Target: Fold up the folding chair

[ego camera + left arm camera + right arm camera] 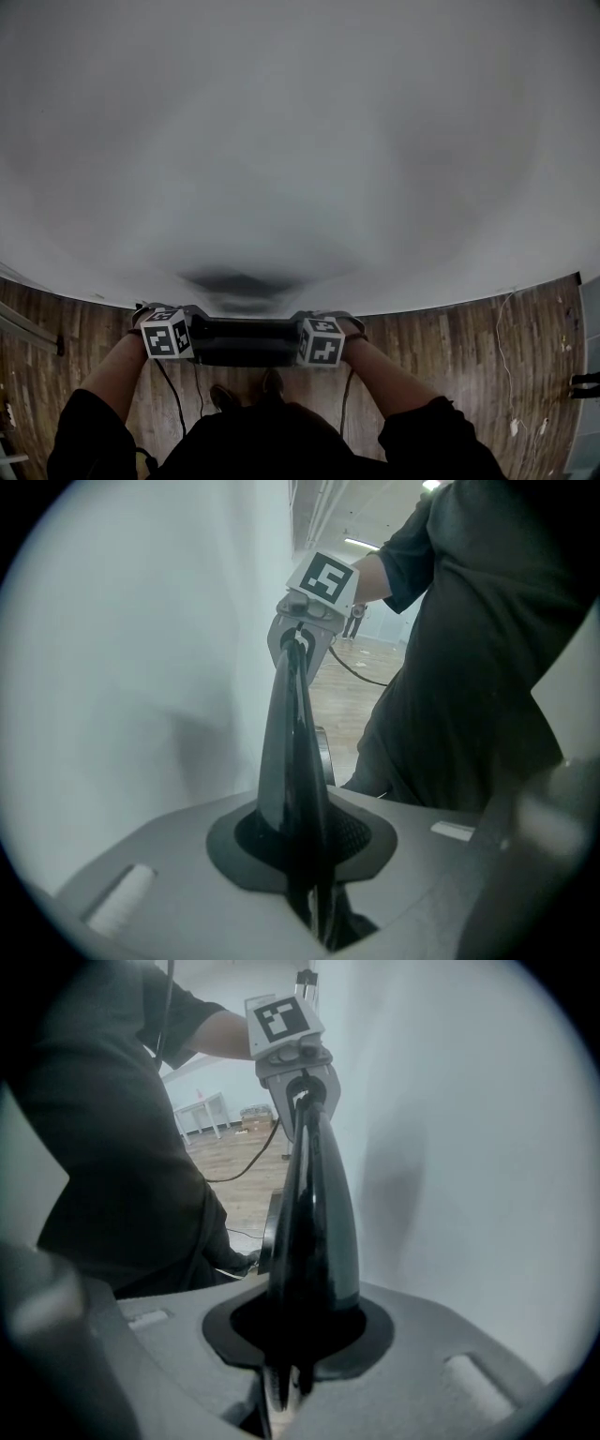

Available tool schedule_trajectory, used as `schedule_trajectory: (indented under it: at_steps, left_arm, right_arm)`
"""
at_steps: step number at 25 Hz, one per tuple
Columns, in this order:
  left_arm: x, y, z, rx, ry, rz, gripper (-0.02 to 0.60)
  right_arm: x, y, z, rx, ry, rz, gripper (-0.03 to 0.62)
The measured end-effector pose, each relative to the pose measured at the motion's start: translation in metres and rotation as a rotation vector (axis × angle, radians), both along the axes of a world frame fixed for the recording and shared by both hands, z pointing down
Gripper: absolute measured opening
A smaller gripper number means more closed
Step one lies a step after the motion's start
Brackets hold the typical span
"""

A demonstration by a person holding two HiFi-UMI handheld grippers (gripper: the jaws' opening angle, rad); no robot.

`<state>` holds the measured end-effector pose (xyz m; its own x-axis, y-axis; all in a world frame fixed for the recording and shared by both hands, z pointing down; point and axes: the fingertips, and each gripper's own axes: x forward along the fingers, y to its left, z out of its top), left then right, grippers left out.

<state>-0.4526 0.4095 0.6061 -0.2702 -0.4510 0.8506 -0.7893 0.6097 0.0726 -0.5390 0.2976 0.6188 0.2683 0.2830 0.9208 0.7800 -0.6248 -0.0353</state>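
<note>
The folding chair [242, 339] is black and shows as a flat dark bar held crosswise in front of me, just before a white wall. My left gripper [195, 337] is shut on its left end and my right gripper [298, 339] on its right end. In the left gripper view the chair's thin edge [292, 752] runs from my left gripper [314, 902] up to the right gripper [305, 621]. The right gripper view mirrors this: the chair [314, 1222] rises from my right gripper [281, 1372] to the left gripper [295, 1063]. The rest of the chair is hidden below.
A white wall [300, 141] fills most of the head view, very close ahead. The wooden floor [450, 347] lies below, with cables [506, 375] at the right and the person's shoes [248, 392] under the chair. A white table [202, 1110] stands far behind.
</note>
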Motion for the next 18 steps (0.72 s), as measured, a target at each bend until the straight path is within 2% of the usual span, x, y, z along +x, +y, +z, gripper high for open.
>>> schedule_trajectory:
  at_steps: [18]
  left_arm:
    - [-0.018, 0.022, -0.001, 0.054, -0.167, -0.149, 0.123]
  right_arm:
    - [-0.022, 0.018, 0.000, -0.129, -0.048, 0.127, 0.132]
